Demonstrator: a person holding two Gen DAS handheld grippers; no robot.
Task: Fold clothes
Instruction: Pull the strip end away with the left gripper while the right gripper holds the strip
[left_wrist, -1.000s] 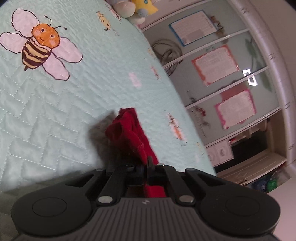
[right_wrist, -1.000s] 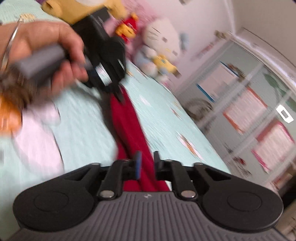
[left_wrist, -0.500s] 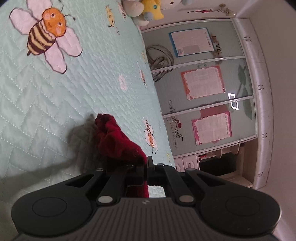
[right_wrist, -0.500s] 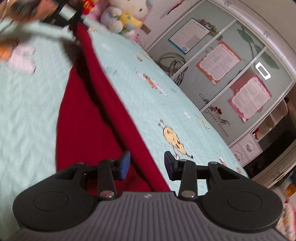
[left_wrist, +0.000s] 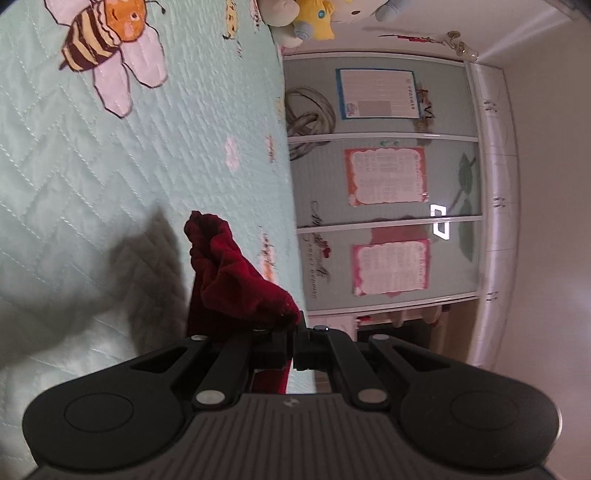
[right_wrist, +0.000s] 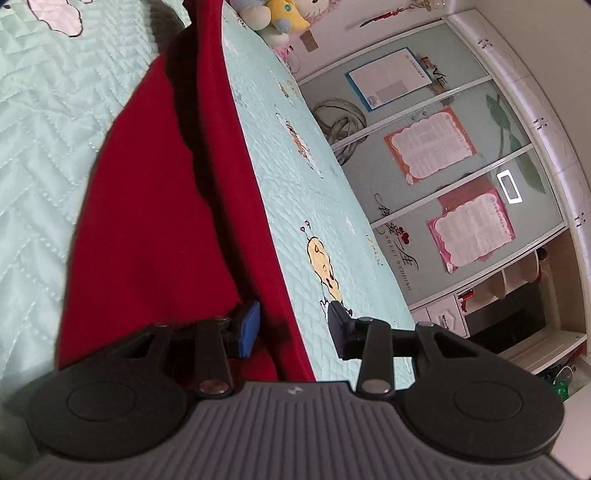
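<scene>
red garment (right_wrist: 147, 236) far end cut off

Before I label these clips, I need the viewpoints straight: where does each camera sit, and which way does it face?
Left wrist: on the left gripper, looking along its jaws across the quilt toward the wardrobe; the jaws are shut on a bunched end of the red cloth.
Right wrist: on the right gripper, low over the quilt, facing the same wardrobe; its jaws are open, with the cloth below and running ahead.
Shared: red cloth, quilt, wardrobe posters, plush toys. No hand or sleeve shows.
</scene>
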